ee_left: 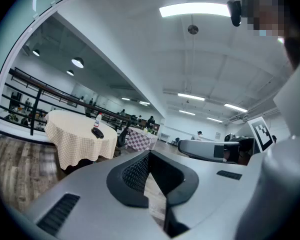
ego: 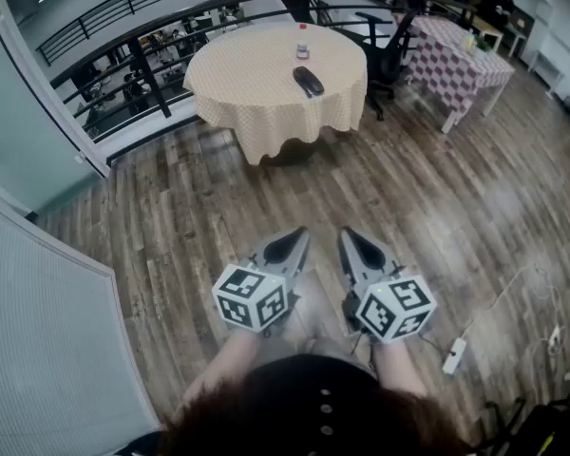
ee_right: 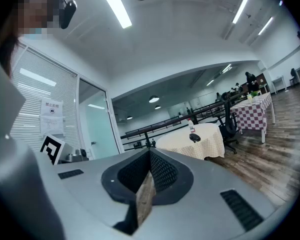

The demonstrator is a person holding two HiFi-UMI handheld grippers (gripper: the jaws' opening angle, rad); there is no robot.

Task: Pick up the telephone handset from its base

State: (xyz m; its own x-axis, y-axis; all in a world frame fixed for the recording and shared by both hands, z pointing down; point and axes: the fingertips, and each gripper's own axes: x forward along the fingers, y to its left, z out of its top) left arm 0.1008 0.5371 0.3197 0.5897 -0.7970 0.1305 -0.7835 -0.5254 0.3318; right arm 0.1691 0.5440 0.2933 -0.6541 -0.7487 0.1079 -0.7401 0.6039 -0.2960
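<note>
The telephone [ego: 308, 81], dark and lying flat, rests on a round table [ego: 256, 84] with a cream checked cloth, far ahead in the head view. A small bottle [ego: 302, 45] stands just behind it. In the left gripper view the telephone [ee_left: 97, 132] shows small at the left; in the right gripper view the telephone [ee_right: 195, 137] is a small dark shape on the table. My left gripper [ego: 299, 234] and right gripper [ego: 347, 233] are held side by side close to my body, over the wooden floor, well short of the table. Both are shut, with nothing between the jaws.
A black office chair [ego: 394, 46] and a table with a purple checked cloth [ego: 456, 60] stand right of the round table. A black railing [ego: 123, 55] runs behind it. A white panel [ego: 38, 331] is at my left. A power strip [ego: 454, 356] and cable lie on the floor at right.
</note>
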